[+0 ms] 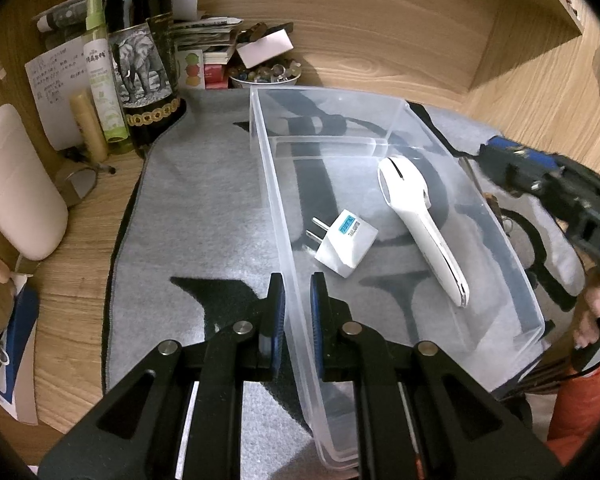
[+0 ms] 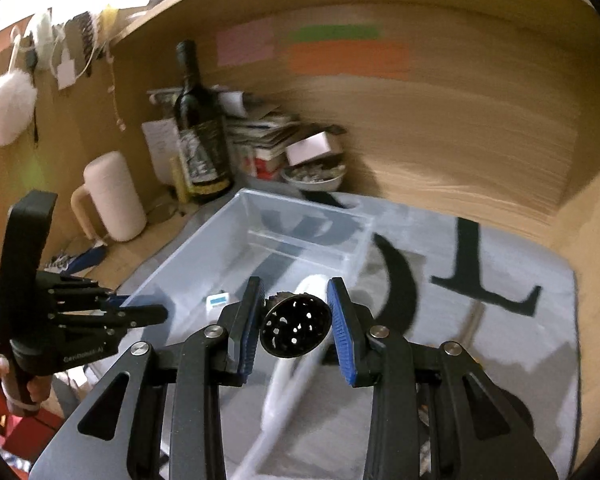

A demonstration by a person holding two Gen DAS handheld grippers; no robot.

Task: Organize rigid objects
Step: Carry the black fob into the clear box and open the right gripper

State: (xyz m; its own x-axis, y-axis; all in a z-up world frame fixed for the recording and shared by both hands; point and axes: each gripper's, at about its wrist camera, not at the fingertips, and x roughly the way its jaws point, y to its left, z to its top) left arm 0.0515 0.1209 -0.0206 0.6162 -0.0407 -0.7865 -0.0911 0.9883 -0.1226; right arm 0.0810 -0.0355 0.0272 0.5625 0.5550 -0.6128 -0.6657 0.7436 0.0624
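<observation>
**Bin steadied, strainer held above it**

The left gripper [image 1: 297,294] clamps the near-left wall of the clear bin [image 1: 512,268]. The right gripper [image 2: 295,322] grips a black perforated strainer [image 2: 294,327] over the bin. Inside lie a white plug adapter [image 1: 346,242] and, just right, a white handled tool [image 1: 420,216]. Farther left stands a wine bottle [image 1: 140,56]

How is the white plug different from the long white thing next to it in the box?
The white plug is short and blocky; the long white tool is slim, with a rounded head and a handle. The plug has two metal prongs and a blue label; the tool has neither. Both are white and lie flat inside the clear plastic box.
</observation>
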